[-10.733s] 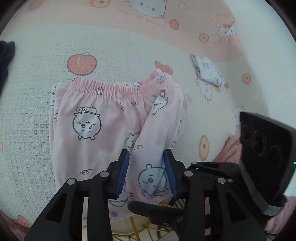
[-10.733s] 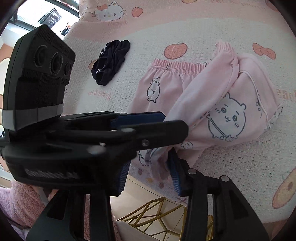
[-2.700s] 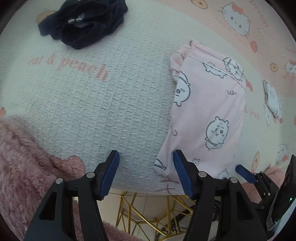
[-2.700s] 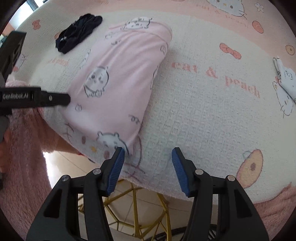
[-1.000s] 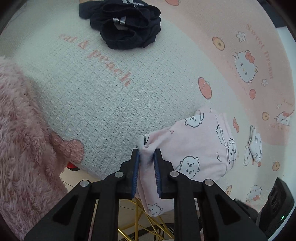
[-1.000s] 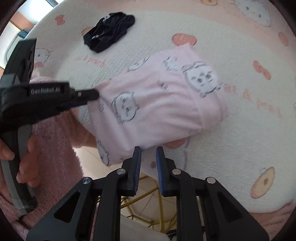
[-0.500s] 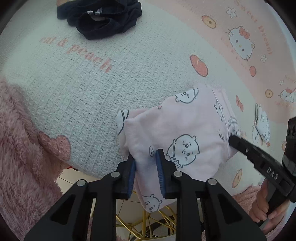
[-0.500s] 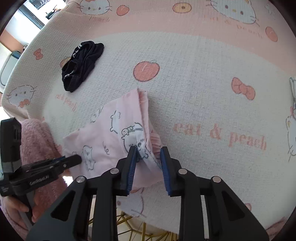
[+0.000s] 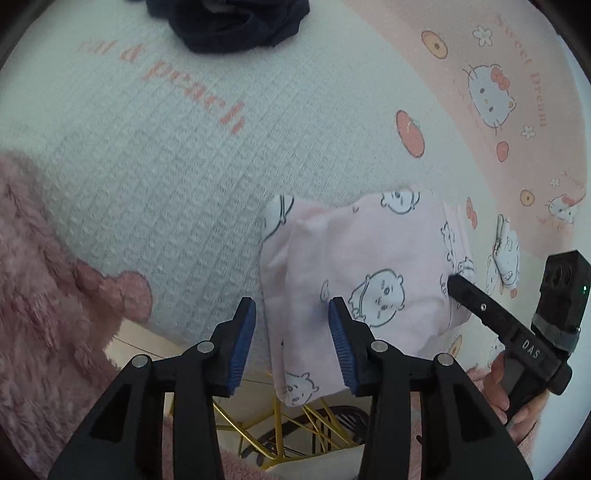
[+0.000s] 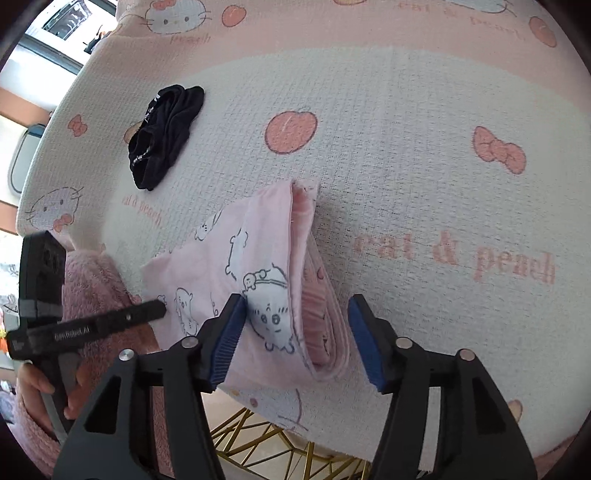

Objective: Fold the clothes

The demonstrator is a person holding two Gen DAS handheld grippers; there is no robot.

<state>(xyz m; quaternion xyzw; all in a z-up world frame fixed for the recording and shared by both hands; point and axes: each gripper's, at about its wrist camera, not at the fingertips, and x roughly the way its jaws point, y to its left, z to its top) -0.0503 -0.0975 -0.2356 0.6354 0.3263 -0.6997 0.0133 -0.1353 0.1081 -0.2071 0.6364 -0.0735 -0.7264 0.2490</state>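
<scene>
Folded pink pants point(image 9: 354, 266) are laid at near edge of blanket point(image 9: 155, 177), one corner hung over edge. Bundle is placed straight ahead of both tools, long axis running away from them. Left gripper point(image 9: 291, 339) is opened wide, nothing held; right pad seems touched to cloth, not sure. Right gripper point(image 10: 295, 336) is opened wide too, stacked folded edge seen between pads, not pinched. Black garment point(image 10: 164, 133) is left well apart, unfolded.

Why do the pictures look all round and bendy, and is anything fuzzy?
Both wrist views use fisheye lenses, so the blanket curves and the corners go black. In the left view the dark clothes look soft at the top edge. In the right view the window corner is glaringly bright; the pink pants look sharp.
</scene>
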